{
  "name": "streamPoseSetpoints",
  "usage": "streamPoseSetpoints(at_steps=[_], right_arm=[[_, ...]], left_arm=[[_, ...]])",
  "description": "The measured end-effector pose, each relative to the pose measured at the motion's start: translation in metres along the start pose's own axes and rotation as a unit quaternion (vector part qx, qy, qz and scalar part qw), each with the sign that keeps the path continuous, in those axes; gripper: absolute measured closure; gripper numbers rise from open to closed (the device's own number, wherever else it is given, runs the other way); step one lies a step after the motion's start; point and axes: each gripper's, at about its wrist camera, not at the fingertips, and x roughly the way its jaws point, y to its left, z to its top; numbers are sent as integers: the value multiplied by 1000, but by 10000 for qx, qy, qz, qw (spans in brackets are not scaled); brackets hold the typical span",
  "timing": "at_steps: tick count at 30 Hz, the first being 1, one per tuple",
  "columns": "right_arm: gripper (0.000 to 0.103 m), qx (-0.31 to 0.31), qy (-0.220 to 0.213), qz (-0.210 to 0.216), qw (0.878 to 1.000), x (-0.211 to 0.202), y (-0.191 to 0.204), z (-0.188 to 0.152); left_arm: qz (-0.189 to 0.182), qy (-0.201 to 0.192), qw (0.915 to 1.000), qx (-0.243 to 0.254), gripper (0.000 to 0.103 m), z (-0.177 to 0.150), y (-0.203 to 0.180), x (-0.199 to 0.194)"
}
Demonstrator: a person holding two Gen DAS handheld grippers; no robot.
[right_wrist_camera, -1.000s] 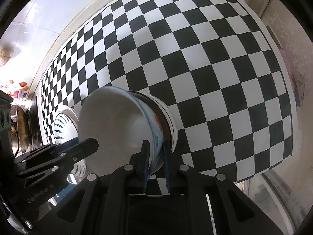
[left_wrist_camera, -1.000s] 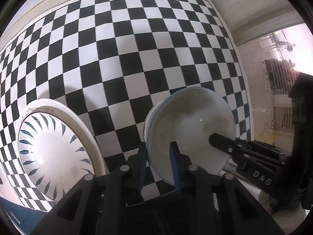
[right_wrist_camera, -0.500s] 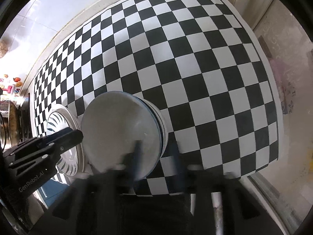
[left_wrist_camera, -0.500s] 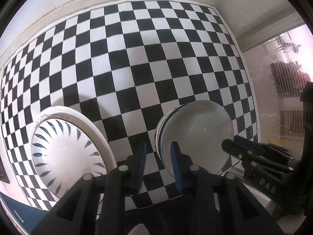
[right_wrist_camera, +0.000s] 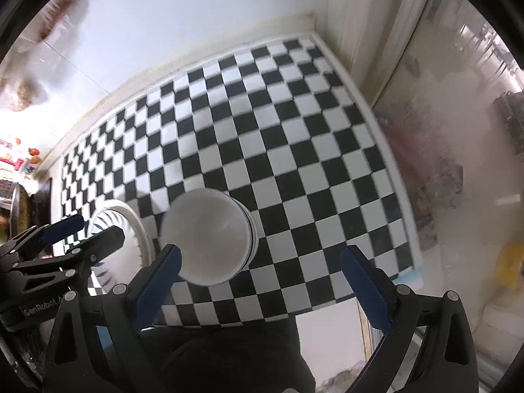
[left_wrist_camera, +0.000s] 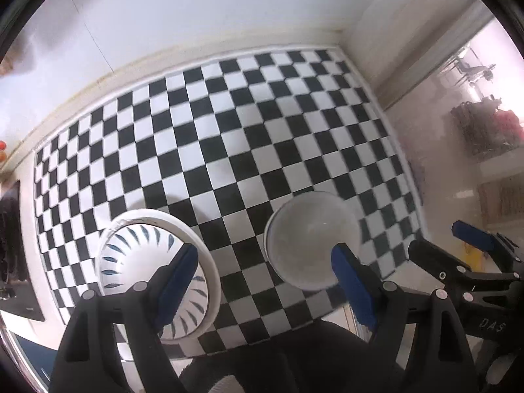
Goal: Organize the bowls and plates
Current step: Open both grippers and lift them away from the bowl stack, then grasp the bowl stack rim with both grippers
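A stack of white bowls (left_wrist_camera: 311, 239) stands on the checkered cloth (left_wrist_camera: 229, 124); it also shows in the right wrist view (right_wrist_camera: 209, 235). Left of it sits a stack of white plates with blue leaf marks (left_wrist_camera: 144, 255), seen too in the right wrist view (right_wrist_camera: 121, 226). My left gripper (left_wrist_camera: 265, 278) is open and empty, raised above the gap between plates and bowls. My right gripper (right_wrist_camera: 260, 271) is open and empty, raised above the cloth just right of the bowls. Each gripper appears at the edge of the other's view.
The black-and-white checkered cloth (right_wrist_camera: 294, 150) covers the counter up to a white wall (left_wrist_camera: 196, 16). A dark stove edge (left_wrist_camera: 13, 245) lies at the far left. A frosted glass panel (right_wrist_camera: 458, 163) stands to the right. The counter's front edge runs below the grippers.
Both grippers let go of the bowl, opened wide and pulled up and back. The bowl now rests nested on the stack. More of the cloth and wall is in view.
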Motion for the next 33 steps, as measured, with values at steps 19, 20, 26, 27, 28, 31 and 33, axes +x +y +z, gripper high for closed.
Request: streamPoseSetpoints(at_steps=[19, 20, 26, 27, 28, 31, 33], right_arm=[[3, -253, -755, 78, 9968, -122, 20, -32], [3, -250, -764, 76, 9967, -122, 20, -31], [3, -146, -722, 52, 9973, -115, 13, -28], [3, -106, -686, 33, 9976, -112, 11, -27], [3, -88, -658, 8, 9978, -108, 9, -27], [4, -21, -603, 7, 9982, -95, 4, -25], [19, -15, -521, 34, 9986, -84, 1, -23]], left_arm=[[221, -535, 9980, 240, 20, -35, -25, -100], [236, -553, 9979, 228, 20, -36, -25, -101], [168, -582, 9981, 84, 20, -36, -21, -99], [149, -644, 9978, 89, 21, -36, -22, -98], [167, -710, 9973, 108, 28, -35, -23, -98], [144, -769, 9968, 183, 46, -29, -26, -91], [73, -717, 9973, 154, 51, -22, -26, -82]])
